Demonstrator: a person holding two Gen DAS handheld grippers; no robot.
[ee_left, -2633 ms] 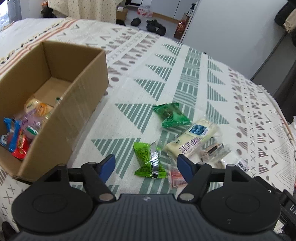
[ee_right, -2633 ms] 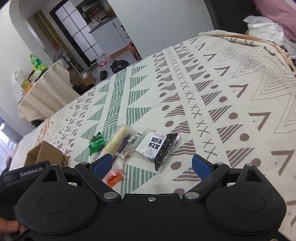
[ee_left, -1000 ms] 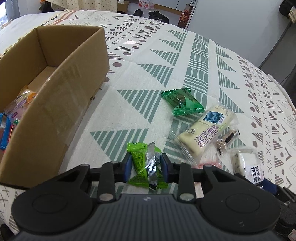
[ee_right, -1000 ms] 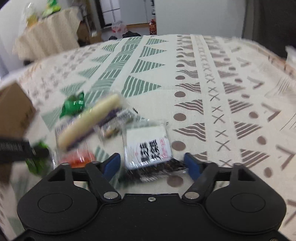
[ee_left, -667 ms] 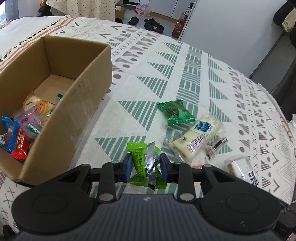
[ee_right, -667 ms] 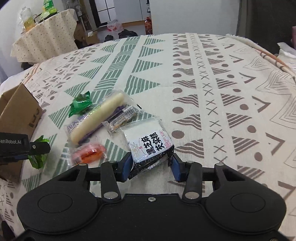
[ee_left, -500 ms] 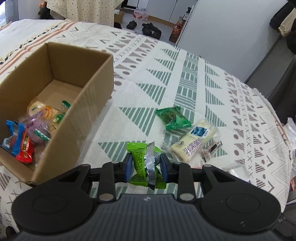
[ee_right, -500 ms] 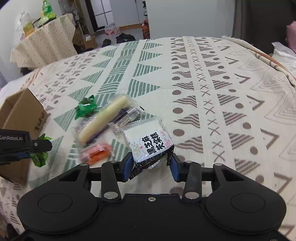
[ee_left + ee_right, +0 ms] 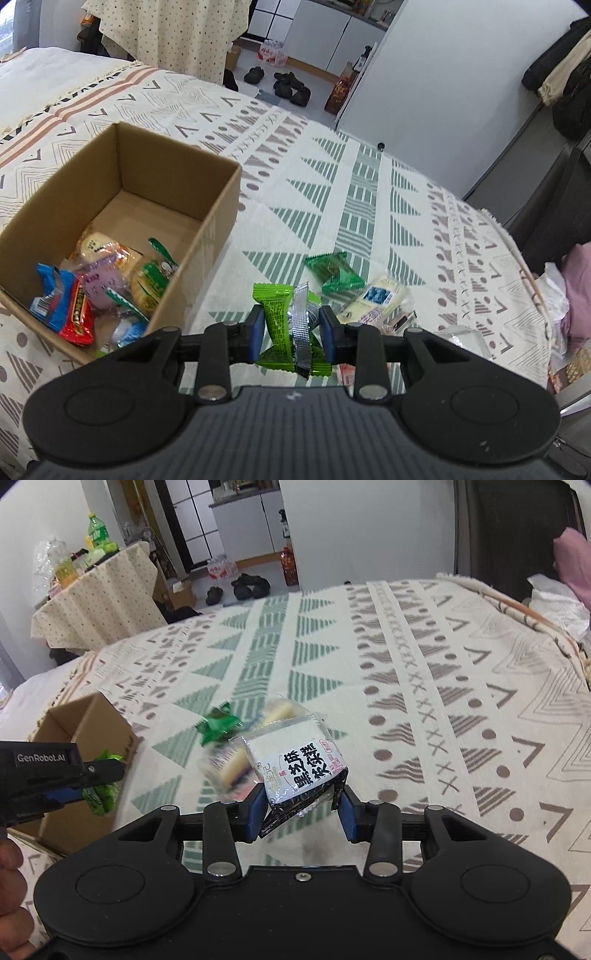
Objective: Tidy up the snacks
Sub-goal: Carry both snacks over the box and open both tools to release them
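Note:
My left gripper (image 9: pixel 291 332) is shut on a bright green snack packet (image 9: pixel 280 325) and holds it in the air to the right of the open cardboard box (image 9: pixel 221 206), which holds several snacks. My right gripper (image 9: pixel 301 818) is shut on a white and black snack packet (image 9: pixel 295 760), lifted above the patterned cloth. The left gripper with its green packet (image 9: pixel 103 794) shows in the right wrist view in front of the box (image 9: pixel 96 723). A dark green packet (image 9: pixel 332 275), a pale long packet (image 9: pixel 373 299) and a small red packet (image 9: pixel 345 373) lie on the cloth.
The bed's patterned cloth (image 9: pixel 443 701) stretches to the right and far side. A draped table (image 9: pixel 96 602) with bottles stands beyond the bed. Shoes (image 9: pixel 288 85) lie on the floor. A pink pillow (image 9: pixel 576 288) and white bag are at the right edge.
Both grippers have shut on their packets and risen from the cloth. The left one has drawn back and up beside the box; the right one has lifted the white and black packet.

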